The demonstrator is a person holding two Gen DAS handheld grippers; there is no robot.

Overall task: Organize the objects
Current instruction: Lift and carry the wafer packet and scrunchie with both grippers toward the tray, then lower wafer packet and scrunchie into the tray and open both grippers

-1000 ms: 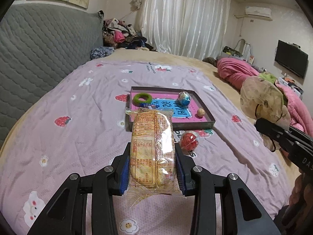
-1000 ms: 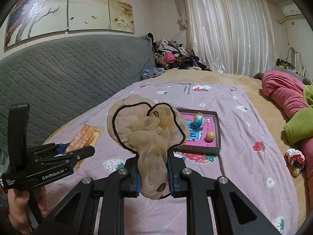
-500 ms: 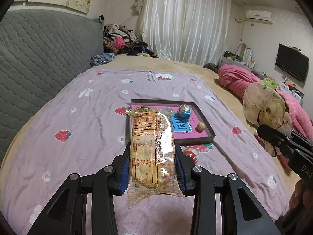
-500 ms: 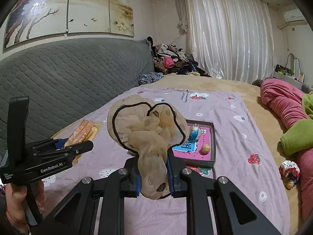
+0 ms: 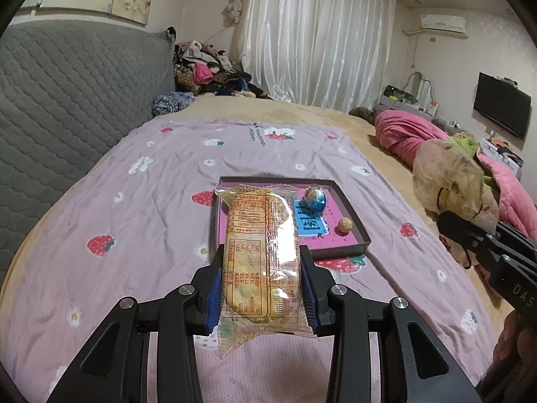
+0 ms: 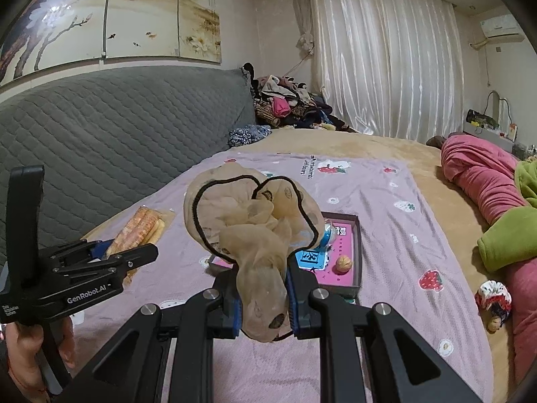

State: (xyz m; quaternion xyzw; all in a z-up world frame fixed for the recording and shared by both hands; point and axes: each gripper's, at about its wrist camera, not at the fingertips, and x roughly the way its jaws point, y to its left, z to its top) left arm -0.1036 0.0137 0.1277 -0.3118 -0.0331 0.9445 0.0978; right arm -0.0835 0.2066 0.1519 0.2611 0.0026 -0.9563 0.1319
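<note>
My left gripper point(image 5: 261, 288) is shut on a clear packet of yellow biscuits point(image 5: 260, 255), held above the purple bedspread short of the tray. The shallow tray point(image 5: 355, 225) has a pink floor and holds a blue foil egg point(image 5: 314, 198) and a walnut point(image 5: 345, 225). My right gripper point(image 6: 263, 302) is shut on bunched beige stockings point(image 6: 248, 221) with black trim, held above the bed in front of the tray point(image 6: 356, 252). The stockings also show at the right of the left wrist view point(image 5: 449, 178). The packet shows at the left of the right wrist view point(image 6: 139, 228).
A grey quilted headboard point(image 5: 67, 100) runs along the left. A pile of clothes point(image 5: 204, 67) lies at the far corner. Pink bedding point(image 5: 412, 134) and a green cloth point(image 6: 513, 231) lie on the right. A small red and white fabric ball point(image 6: 493, 299) lies by the pink bedding.
Both grippers have drawn back and up from the tray, still holding the packet and the stockings. The green ring and red ball near the tray are now hidden behind the packet.
</note>
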